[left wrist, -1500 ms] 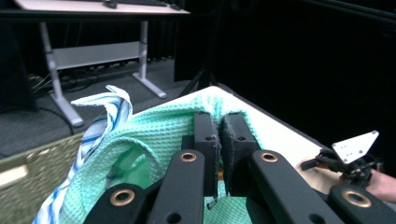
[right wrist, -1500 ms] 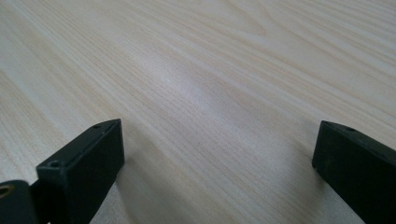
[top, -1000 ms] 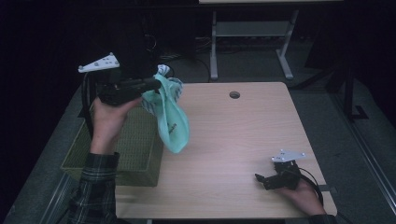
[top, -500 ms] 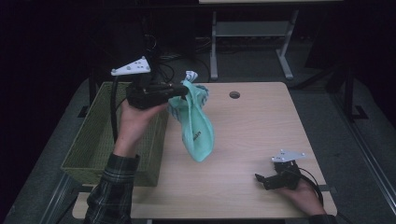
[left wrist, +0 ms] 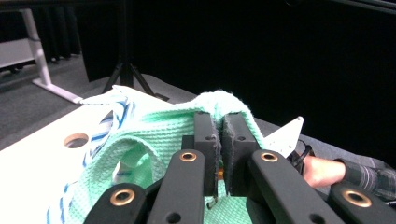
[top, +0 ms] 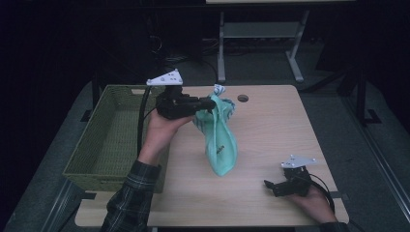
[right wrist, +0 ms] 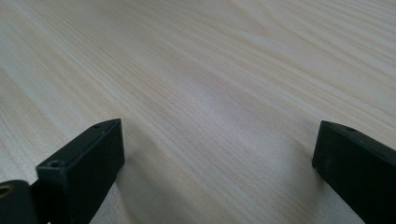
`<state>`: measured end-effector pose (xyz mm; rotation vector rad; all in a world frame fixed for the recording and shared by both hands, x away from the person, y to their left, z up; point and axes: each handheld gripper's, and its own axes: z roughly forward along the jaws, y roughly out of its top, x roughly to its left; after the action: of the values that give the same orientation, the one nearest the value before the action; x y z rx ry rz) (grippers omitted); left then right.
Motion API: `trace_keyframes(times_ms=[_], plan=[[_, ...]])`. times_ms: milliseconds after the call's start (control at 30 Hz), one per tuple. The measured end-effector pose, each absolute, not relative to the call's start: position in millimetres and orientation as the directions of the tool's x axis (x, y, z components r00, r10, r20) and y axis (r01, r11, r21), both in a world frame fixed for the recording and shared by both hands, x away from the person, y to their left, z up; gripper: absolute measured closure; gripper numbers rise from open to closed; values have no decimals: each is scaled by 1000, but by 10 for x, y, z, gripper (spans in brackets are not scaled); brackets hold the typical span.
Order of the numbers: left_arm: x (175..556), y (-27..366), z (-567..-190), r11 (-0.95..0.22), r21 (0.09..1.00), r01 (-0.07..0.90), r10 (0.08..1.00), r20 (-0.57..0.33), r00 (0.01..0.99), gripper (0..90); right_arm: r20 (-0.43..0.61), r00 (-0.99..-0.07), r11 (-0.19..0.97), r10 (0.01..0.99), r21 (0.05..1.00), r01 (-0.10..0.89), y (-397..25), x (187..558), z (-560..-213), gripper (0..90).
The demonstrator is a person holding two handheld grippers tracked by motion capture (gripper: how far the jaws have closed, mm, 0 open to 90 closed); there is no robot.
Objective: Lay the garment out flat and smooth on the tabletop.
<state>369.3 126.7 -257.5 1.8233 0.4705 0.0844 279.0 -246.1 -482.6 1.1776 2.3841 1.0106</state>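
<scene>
While the left gripper [top: 209, 103] hangs above the far left part of the worktop [top: 270, 130], its fingers [left wrist: 205, 135] are clamped on the top fold of a mint green cloth [top: 220, 140]. That cloth droops from the grip, with its lower end near or on the wood, just right of the green basket [top: 104, 140]. Resting at the near right corner, the right gripper [top: 269, 186] has its fingers [right wrist: 88, 163] spread wide apart.

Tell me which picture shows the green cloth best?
The high view: there the whole green cloth hangs from the left gripper over the table. The left gripper view sees just the bunched top of it, pinched between the jaws. The right gripper view looks at bare table wood.
</scene>
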Motion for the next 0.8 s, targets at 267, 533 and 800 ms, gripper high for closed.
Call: trace_keyframes(times_ms=[267, 533, 800], plan=[[3704, 1144, -2755, -247, 931, 268, 318, -183, 930, 857, 43, -621, 418, 782, 703, 575, -2460, 2789, -4826, 18], [3716, 1024, -2930, -290, 920, 264, 287, -180, 941, 857, 44, -621, 417, 783, 704, 575, -2460, 2789, -4827, 18], [3745, 880, -3171, -334, 900, 279, 265, -194, 944, 857, 42, -622, 418, 782, 705, 573, -2461, 2790, -4828, 18]])
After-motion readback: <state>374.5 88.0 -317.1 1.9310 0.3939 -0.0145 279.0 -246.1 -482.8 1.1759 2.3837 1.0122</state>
